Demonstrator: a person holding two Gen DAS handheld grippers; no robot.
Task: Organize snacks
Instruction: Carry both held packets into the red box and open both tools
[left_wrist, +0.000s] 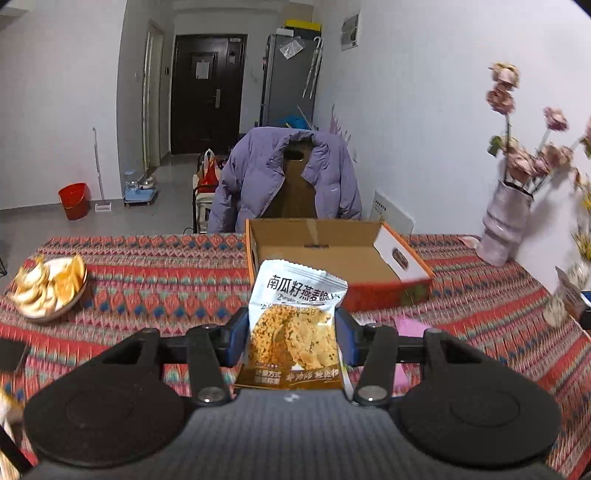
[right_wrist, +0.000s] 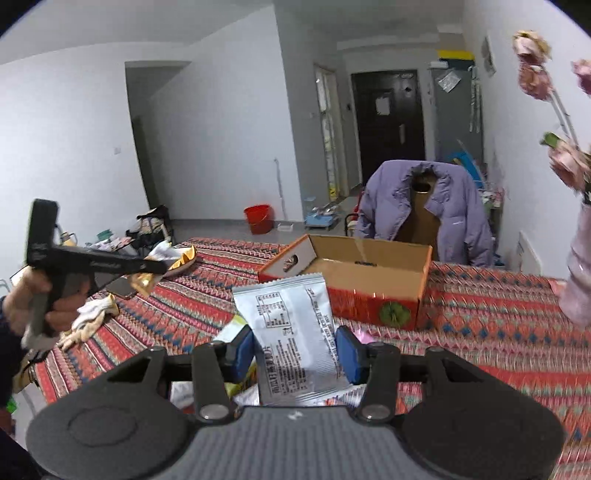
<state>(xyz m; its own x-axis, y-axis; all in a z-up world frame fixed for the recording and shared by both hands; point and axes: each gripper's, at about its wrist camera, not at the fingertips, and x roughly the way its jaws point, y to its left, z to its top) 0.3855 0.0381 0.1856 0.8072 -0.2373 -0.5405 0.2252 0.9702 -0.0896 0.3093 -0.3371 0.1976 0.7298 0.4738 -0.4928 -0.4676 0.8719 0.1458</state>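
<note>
- A table draped in a red patterned cloth (left_wrist: 155, 280) fills the lower half of both views.
- An open cardboard box (left_wrist: 332, 254) sits centre frame on the cloth, flaps up; what shows of its inside is bare.
- Left view: the left gripper (left_wrist: 291, 332) clamps a cookie packet (left_wrist: 295, 325) upright between its blue pads, printed front to the camera, raised in front of the box.
- Right view: the right gripper (right_wrist: 295, 350) pinches a second packet (right_wrist: 291, 332), silver back facing the camera, also raised before the box.
- More wrappers (right_wrist: 236, 332) lie under the right gripper, mostly hidden.
- At left of the right view, a hand (right_wrist: 26, 299) holds the left gripper seen from the side; its packet shows only as a gold blur.
- A plate (left_wrist: 48, 284) of orange peel sits at left, blurred.
- A pale vase (left_wrist: 506, 225) of pink flowers stands at right, cut off in the right view.
- Behind the table, a purple jacket (left_wrist: 258, 173) hangs over a chair.
- Farther back: a dark door (left_wrist: 208, 92), a red bucket (left_wrist: 74, 199), white walls.
</note>
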